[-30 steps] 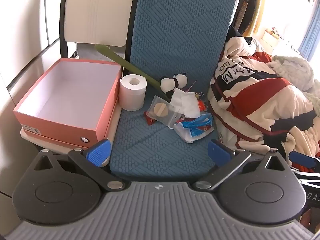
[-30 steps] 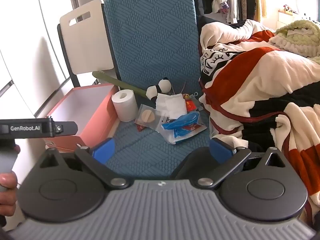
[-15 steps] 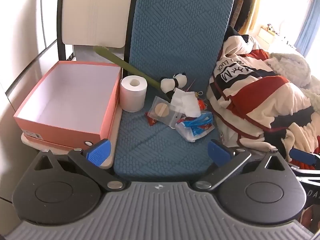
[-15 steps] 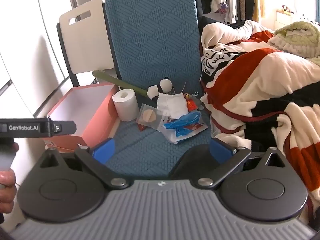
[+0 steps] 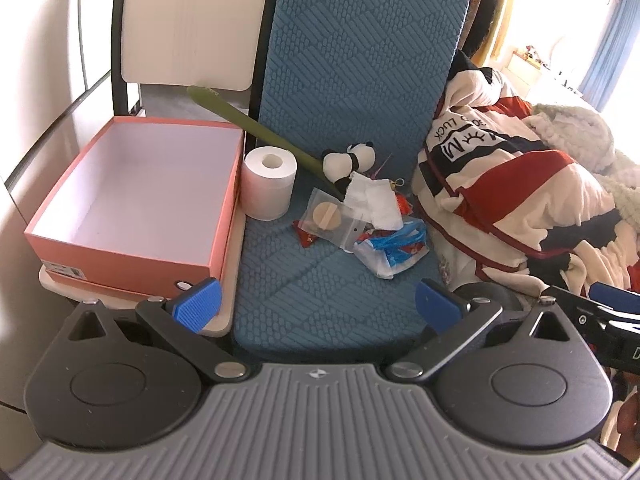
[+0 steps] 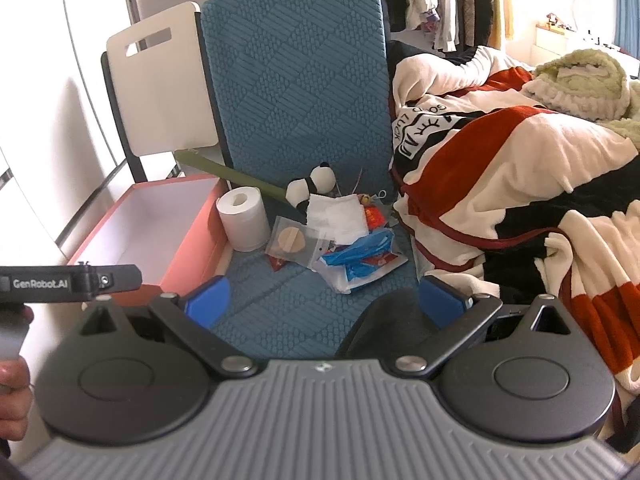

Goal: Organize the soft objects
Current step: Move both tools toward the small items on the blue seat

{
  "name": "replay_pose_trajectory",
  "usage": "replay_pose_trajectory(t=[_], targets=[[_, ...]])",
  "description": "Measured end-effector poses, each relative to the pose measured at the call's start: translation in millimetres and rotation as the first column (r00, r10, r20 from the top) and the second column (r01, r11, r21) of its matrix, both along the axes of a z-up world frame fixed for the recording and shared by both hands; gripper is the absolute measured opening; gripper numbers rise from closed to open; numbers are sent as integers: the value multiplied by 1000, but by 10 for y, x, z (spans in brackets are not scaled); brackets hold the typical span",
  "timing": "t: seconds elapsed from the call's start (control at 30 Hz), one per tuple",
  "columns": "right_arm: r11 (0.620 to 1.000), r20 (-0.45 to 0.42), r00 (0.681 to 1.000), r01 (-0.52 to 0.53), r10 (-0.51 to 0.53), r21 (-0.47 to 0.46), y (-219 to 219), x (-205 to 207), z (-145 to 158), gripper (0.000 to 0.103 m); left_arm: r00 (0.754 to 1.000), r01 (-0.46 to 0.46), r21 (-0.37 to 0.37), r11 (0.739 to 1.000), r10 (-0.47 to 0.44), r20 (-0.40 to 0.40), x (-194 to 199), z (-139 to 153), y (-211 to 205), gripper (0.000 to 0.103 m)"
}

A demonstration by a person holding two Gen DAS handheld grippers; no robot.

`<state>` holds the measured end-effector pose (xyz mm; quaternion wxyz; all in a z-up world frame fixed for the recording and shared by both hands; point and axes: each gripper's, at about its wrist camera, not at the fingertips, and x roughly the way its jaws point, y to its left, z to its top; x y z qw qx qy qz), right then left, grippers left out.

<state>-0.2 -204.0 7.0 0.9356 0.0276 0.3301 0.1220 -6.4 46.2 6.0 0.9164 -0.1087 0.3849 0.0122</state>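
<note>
Nothing has been sorted yet, judging by how things lie. The salmon-pink cardboard box (image 5: 132, 200) sits with its white inside bare, on a pale chair seat just left of the blue quilted seat cushion (image 5: 320, 280), and every loose item is on the cushion itself.

The toilet paper roll (image 5: 269, 182) stands upright, just beside the box's right wall. Behind it and to the right lies a small panda plush (image 5: 352, 160) with a long green stem running back toward the white chair back (image 5: 192, 20). A crumpled white tissue (image 5: 374, 200) overlaps the panda's lower part, and in front of it lie a clear zip bag holding a round tan puff (image 5: 330, 216), a red wrapper partly under that bag, and a blue-and-white plastic packet (image 5: 394, 250). All of these remain to be moved, presumably into the box.

The left tool (image 5: 318, 306) hangs low in front of the cushion with its blue pads spread wide and nothing between them. The right tool (image 6: 326, 298) is likewise fully spread and empty, well short of the pile.

To the right, a red, cream and black fleece blanket (image 6: 500, 168) is heaped on a bed, touching the cushion's edge; clothes hang on a rail behind.
</note>
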Motion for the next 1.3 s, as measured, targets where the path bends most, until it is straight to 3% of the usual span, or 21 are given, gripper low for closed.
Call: replay_pose_trajectory(t=[0.83, 1.3], targets=[[1000, 2, 1000, -24, 24, -11, 168, -97, 66, 103, 1000, 31, -6, 999, -31, 1, -99, 60, 76, 103], [999, 6, 1000, 25, -25, 28, 103, -131, 33, 103, 998, 57, 5, 998, -57, 19, -89, 54, 25, 103]])
